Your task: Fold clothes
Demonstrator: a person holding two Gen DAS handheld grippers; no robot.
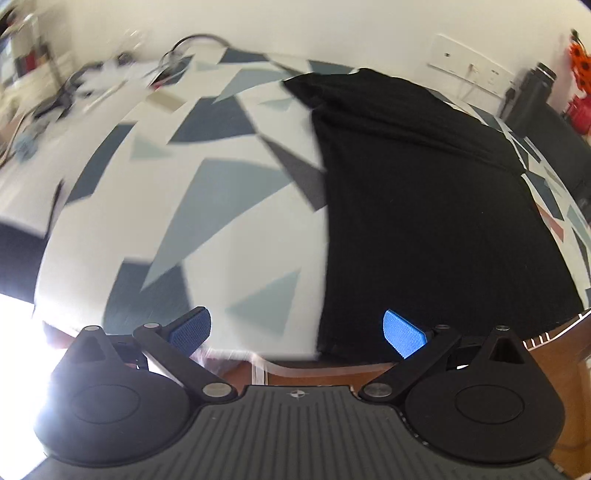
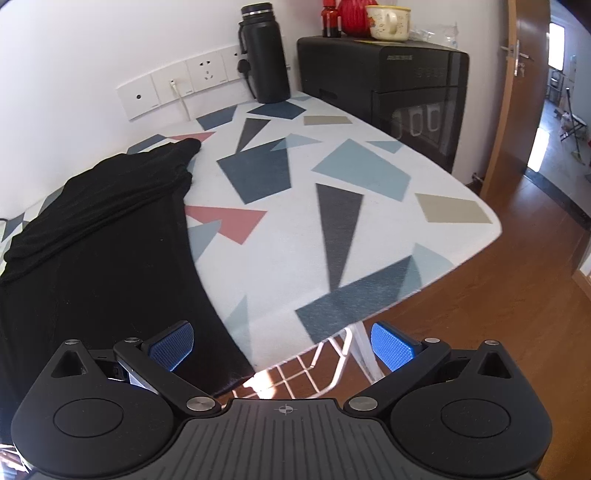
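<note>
Your left gripper [image 1: 297, 332] and right gripper [image 2: 281, 346] are spread wide and empty, above the black garment [image 1: 424, 206] on the table [image 2: 332, 184]

Clutter [image 1: 74, 85] blurred; garment [image 2: 92, 240] cut off left.

So the table [image 2: 369, 206] is wearing a white cover with blue, grey, tan and pink triangle-ish shapes all over it, and a white wire frame [image 2: 325, 365] is peeking out under its near edge. A tall black flask [image 2: 264, 55] is standing at the far end, right by the wall, beside a row of white wall sockets [image 2: 184, 86] with a white cable [image 2: 181, 101] hanging from one. A black cabinet [image 2: 402, 88] is sitting just beside the table, carrying a red vase [image 2: 352, 16], a small brown bottle [image 2: 330, 18] and a cream mug [image 2: 388, 22]. A wooden door [image 2: 517, 92] is standing open over the brown wood floor [image 2: 498, 314]. In the left view, a blurry clutter of cables [image 1: 92, 81] is lying at the table's far left.
</note>
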